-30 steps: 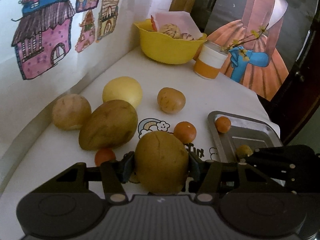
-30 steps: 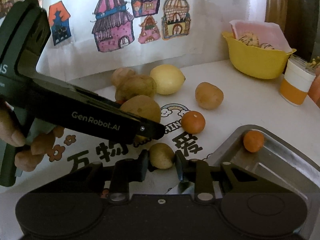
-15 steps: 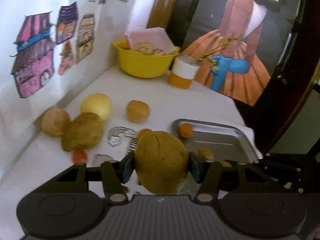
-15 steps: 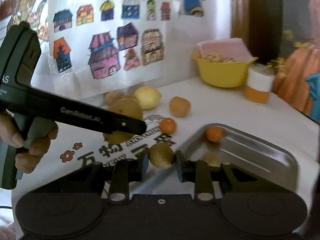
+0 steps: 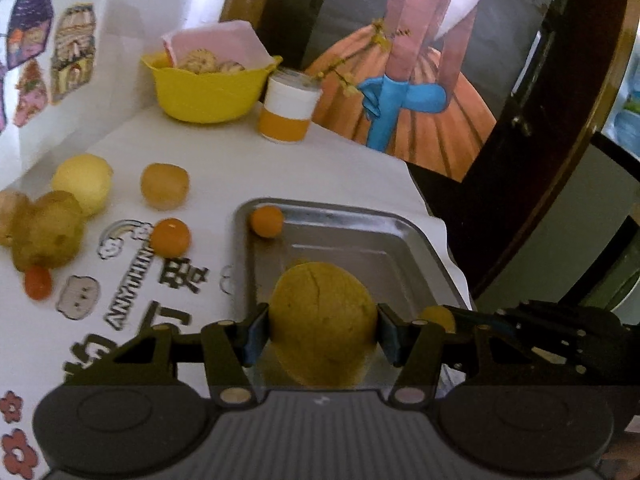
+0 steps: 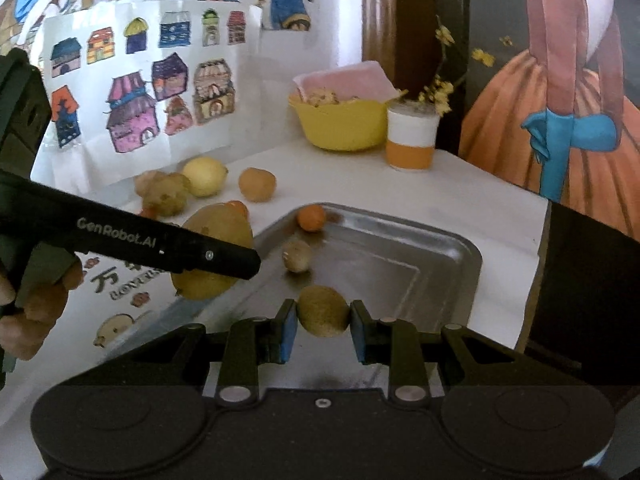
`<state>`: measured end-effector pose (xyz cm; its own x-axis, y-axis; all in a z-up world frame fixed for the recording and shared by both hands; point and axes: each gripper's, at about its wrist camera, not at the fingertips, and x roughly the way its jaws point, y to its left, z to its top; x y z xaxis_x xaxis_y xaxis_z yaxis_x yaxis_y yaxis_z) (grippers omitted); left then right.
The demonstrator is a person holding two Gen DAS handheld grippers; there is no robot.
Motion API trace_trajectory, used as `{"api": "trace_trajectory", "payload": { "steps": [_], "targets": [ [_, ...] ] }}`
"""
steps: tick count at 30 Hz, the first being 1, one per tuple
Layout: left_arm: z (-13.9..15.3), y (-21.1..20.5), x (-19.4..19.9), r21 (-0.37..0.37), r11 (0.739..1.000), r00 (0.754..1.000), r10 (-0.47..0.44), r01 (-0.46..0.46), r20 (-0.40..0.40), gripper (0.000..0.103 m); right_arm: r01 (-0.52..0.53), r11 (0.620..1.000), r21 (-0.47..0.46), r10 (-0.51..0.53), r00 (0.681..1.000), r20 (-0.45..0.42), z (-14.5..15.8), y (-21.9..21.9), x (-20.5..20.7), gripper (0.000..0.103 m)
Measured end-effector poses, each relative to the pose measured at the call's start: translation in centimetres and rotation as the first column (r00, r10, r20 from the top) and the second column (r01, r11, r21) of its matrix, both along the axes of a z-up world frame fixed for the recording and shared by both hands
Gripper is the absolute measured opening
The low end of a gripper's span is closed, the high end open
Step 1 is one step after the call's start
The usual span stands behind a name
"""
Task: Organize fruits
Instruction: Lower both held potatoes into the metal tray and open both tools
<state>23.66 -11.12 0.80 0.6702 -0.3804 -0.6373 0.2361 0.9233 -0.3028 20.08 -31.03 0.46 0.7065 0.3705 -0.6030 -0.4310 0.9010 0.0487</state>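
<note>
My left gripper is shut on a large brownish-yellow fruit, held over the near end of the metal tray. A small orange lies in the tray's far left corner. My right gripper is shut on a kiwi above the tray. A second kiwi and the orange lie inside. The left gripper's black finger crosses the right wrist view with the large fruit behind it.
Loose on the white cloth: a lemon, a round brown fruit, an orange, a big brown fruit, a small red one. A yellow bowl and cup stand behind. The table edge runs just right of the tray.
Both grippers have risen and swung right with their fruits, from over the printed cloth to above the tray. Each grip has stayed shut.
</note>
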Motion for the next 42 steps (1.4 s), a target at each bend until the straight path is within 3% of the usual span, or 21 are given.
{"api": "trace_trajectory", "payload": {
  "steps": [21, 24, 30, 35, 38, 42],
  "targets": [
    [-1.8, -1.3, 0.9, 0.044, 0.999, 0.999, 0.001, 0.001, -0.053, 0.061, 0.023, 1.0, -0.003, -0.023, 1.0, -0.012, -2.4, -0.5, 1.6, 0.031],
    [-1.6, -0.9, 0.7, 0.002, 1.0, 0.998, 0.001, 0.0, -0.06, 0.061, 0.044, 0.999, -0.016, -0.044, 0.999, 0.013, -2.1, -0.5, 1.2, 0.043],
    [0.4, -0.7, -0.7, -0.008, 1.0, 1.0, -0.001, 0.001, 0.004, 0.078, 0.081, 0.997, -0.013, -0.08, 0.995, 0.064, -0.3, -0.7, -0.5, 0.064],
    [2.3, 0.5, -2.9, -0.021, 0.999, 0.996, 0.048, -0.046, 0.072, 0.098, 0.115, 0.993, 0.009, -0.115, 0.985, 0.126, 1.9, -0.9, -3.1, 0.096],
    [3.2, 1.3, -4.8, -0.014, 0.997, 0.99, 0.079, -0.078, 0.114, 0.102, 0.133, 0.991, 0.01, -0.132, 0.978, 0.161, 3.2, -0.9, -4.8, 0.102],
    [4.2, 2.7, -7.4, -0.013, 0.994, 0.981, 0.11, -0.109, 0.159, 0.102, 0.16, 0.987, 0.017, -0.16, 0.97, 0.185, 4.4, -0.6, -7.2, 0.102]
  ]
}}
